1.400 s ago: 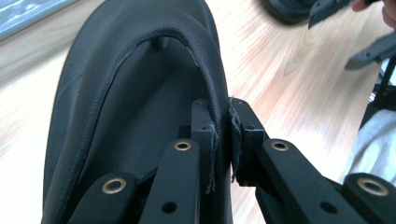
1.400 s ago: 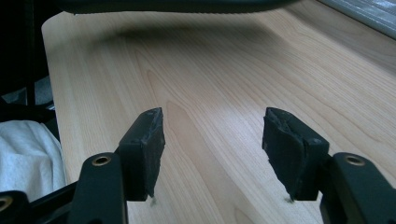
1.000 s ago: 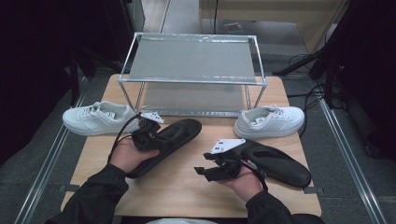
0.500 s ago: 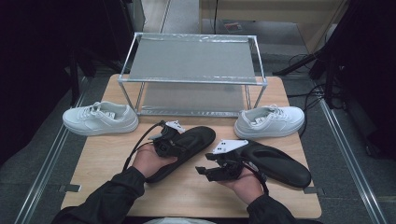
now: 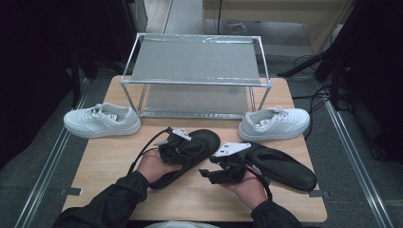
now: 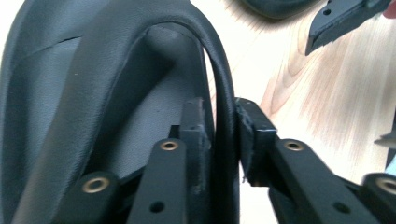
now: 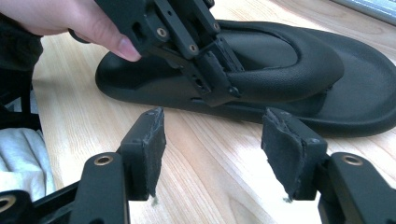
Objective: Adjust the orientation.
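Near edge: the right hand-held gripper [image 5: 205, 172] rests low over the bench [image 5: 114, 156], jaws wide apart with nothing between them, bare wood showing through the gap in the right gripper view. Left of it, the left hand-held gripper [image 5: 177, 146] sits on the left black sandal [image 5: 199, 142]; its jaws have just been opening, though the strap [image 6: 223, 93] is between the pads [image 6: 250, 135], which seem to touch it on both sides. The sandal lies flat on the bench, so it looks set down, release half done. The right black sandal [image 5: 280, 164] is untouched. Farther: two white sneakers [image 5: 102, 119] [image 5: 274, 122], then the empty metal rack [image 5: 195, 61]. Racking looks not yet begun. The left gripper view gives the strap contact; the high view gives layout.
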Tool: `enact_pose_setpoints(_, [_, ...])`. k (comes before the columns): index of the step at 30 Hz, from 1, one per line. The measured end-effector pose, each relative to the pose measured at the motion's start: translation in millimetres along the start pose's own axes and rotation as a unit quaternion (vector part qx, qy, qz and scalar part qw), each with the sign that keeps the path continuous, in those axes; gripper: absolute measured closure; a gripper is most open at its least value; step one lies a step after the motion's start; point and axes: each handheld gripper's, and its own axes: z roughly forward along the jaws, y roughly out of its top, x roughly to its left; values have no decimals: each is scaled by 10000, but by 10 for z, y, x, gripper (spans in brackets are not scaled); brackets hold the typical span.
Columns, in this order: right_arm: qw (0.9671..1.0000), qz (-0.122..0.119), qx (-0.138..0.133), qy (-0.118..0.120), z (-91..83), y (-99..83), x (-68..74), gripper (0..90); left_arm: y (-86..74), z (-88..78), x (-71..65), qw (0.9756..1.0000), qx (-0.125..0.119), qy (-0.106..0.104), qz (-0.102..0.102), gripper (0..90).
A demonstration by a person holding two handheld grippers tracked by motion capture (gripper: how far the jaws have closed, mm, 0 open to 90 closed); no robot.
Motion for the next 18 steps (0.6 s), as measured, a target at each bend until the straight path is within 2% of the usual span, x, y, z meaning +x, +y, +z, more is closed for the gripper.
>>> enact_pose_setpoints(1, [10000, 12, 6, -3, 2, 0, -5, 408, -8, -38, 20, 10000, -22, 5, -14, 653])
enact_pose_setpoints(3, [10000, 13, 9, -2, 3, 0, -6, 409, -11, -61, 24, 10000, -47, -5, -41, 634])
enact_pose_setpoints(5, [10000, 12, 12, -9, 7, 1, -8, 409, -28, -178, 26, 9999, -110, -31, -15, 587])
enact_pose_setpoints(6, [10000, 12, 12, -9, 7, 1, -8, 409, -28, -178, 26, 9999, -110, -31, -15, 577])
enact_pose_setpoints(9, [10000, 2, -14, -29, 10, 3, -8, 409, -61, -341, 40, 9997, -232, -49, 107, 544])
enact_pose_setpoints(12, [10000, 7, -18, -62, 31, 8, -1, 409, -97, -481, 98, 9992, -389, -54, 80, 537])
enact_pose_setpoints(16, [9999, -51, -31, -124, 66, 15, 20, 419, -157, -635, 197, 9987, -509, 38, -47, 553])
enact_pose_setpoints(18, [9998, -77, -5, -159, 89, 17, 18, 432, -183, -715, 234, 9981, -605, 2, -90, 673])
